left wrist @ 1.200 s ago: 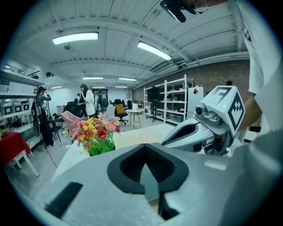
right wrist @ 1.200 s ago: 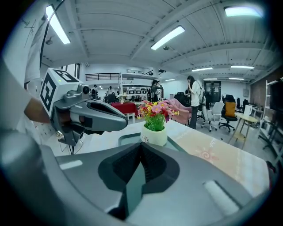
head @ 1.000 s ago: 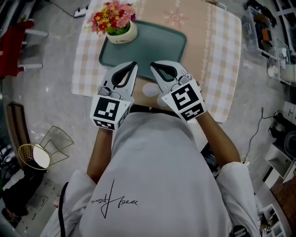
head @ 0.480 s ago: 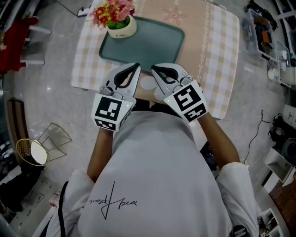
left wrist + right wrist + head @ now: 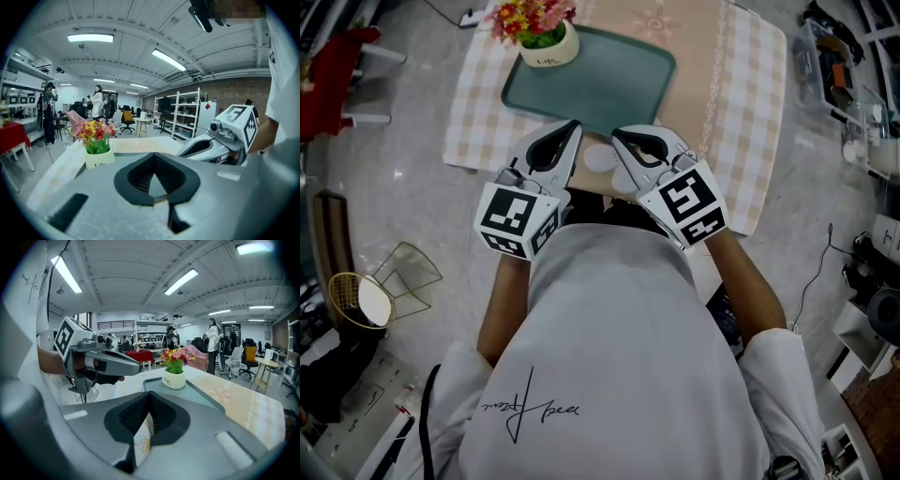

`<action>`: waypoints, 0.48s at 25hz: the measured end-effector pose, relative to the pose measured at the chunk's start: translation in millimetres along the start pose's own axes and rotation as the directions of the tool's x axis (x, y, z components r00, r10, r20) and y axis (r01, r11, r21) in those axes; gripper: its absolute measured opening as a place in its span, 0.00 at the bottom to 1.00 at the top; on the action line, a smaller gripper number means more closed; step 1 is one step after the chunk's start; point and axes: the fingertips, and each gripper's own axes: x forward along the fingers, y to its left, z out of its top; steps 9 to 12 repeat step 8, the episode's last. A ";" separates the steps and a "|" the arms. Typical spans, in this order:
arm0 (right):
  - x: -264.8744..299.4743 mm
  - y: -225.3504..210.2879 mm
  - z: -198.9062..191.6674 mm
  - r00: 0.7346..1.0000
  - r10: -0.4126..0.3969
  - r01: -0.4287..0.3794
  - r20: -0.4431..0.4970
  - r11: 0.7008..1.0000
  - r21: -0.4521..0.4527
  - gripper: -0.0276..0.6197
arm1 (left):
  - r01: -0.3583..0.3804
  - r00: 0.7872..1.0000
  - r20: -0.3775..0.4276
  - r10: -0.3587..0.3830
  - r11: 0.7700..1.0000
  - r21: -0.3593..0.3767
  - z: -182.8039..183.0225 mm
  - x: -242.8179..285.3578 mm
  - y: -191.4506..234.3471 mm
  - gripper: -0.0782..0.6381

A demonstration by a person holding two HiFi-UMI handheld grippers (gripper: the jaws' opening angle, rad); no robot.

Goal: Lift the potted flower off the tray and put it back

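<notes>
At the tray [image 5: 619,89] corner, flower [image 5: 539,28] stood upright, left gripper [image 5: 573,127] and right gripper [image 5: 617,136] side by side, jaws closed (empty).

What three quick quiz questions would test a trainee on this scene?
1. True or false: the potted flower stands on the tray.
2. Pick one: the left gripper is A) open, B) shut and empty, C) shut on the pot.
3. Fill in: the right gripper holds ____.

Key: 1 true; 2 B; 3 nothing.
</notes>
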 end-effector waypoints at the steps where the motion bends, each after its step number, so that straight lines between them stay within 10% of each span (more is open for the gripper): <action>1: -0.9 0.6 -0.4 1.000 0.002 -0.002 0.000 1.000 -0.001 0.05 | -0.001 1.000 0.004 0.001 1.000 -0.006 0.2 -0.9 -0.4 0.11; 12: -4.2 5.7 -2.9 1.000 0.009 -0.009 0.002 1.000 0.000 0.05 | -0.006 0.999 0.032 0.008 0.997 -0.081 -0.5 -5.7 -0.7 0.11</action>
